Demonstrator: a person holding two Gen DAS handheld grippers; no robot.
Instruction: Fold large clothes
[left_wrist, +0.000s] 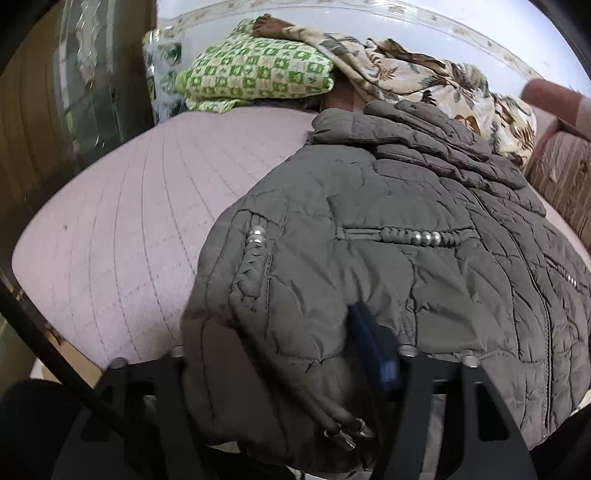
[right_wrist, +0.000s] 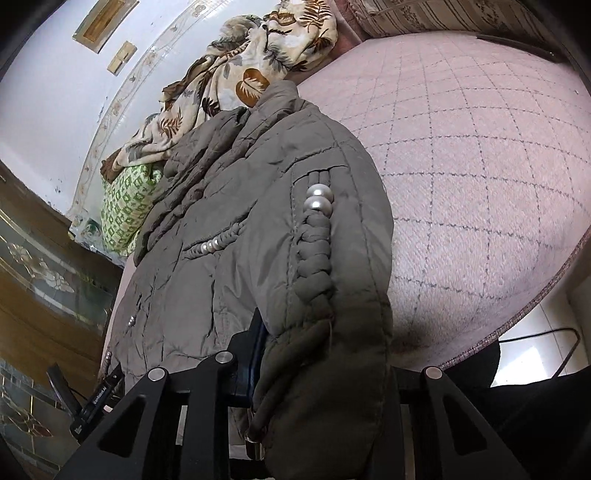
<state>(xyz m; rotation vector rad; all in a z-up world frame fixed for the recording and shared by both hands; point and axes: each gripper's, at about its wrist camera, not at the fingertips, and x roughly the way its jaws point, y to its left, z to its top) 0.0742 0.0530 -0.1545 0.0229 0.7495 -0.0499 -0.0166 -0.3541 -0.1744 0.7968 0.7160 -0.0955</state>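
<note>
Nearest the left camera: the hem of a grey quilted jacket (left_wrist: 369, 229) is bunched between the fingers of the left hand-held gripper (left_wrist: 280, 384); one blue finger pad (left_wrist: 373, 350) is seen at 5 o'clock, pressed into the fabric, the other finger hidden under the cloth.
Nearest the right camera: a jacket edge with braided trim (right_wrist: 314, 258) and pearl beads (right_wrist: 318, 197) is clamped by the right hand-held gripper (right_wrist: 295, 369), narrowly parted, a dark finger (right_wrist: 255, 354) showing at 6 o'clock against the cloth.
Jacket: spread on a pink quilted bed (left_wrist: 122, 229), collar toward 12 o'clock.
Left view only: drawstring ends with metal tips (left_wrist: 347, 432) at 6 o'clock; a striped cushion (left_wrist: 561, 177) at 3 o'clock.
Right view only: the bed's edge (right_wrist: 535, 295) at 4 o'clock, a light floor beyond it; wall plates (right_wrist: 122, 57) at 11 o'clock.
Both views: a leaf-print blanket (left_wrist: 424, 77) and a green checked bundle (left_wrist: 255, 74) beyond the collar.
Containers: none discernible.
</note>
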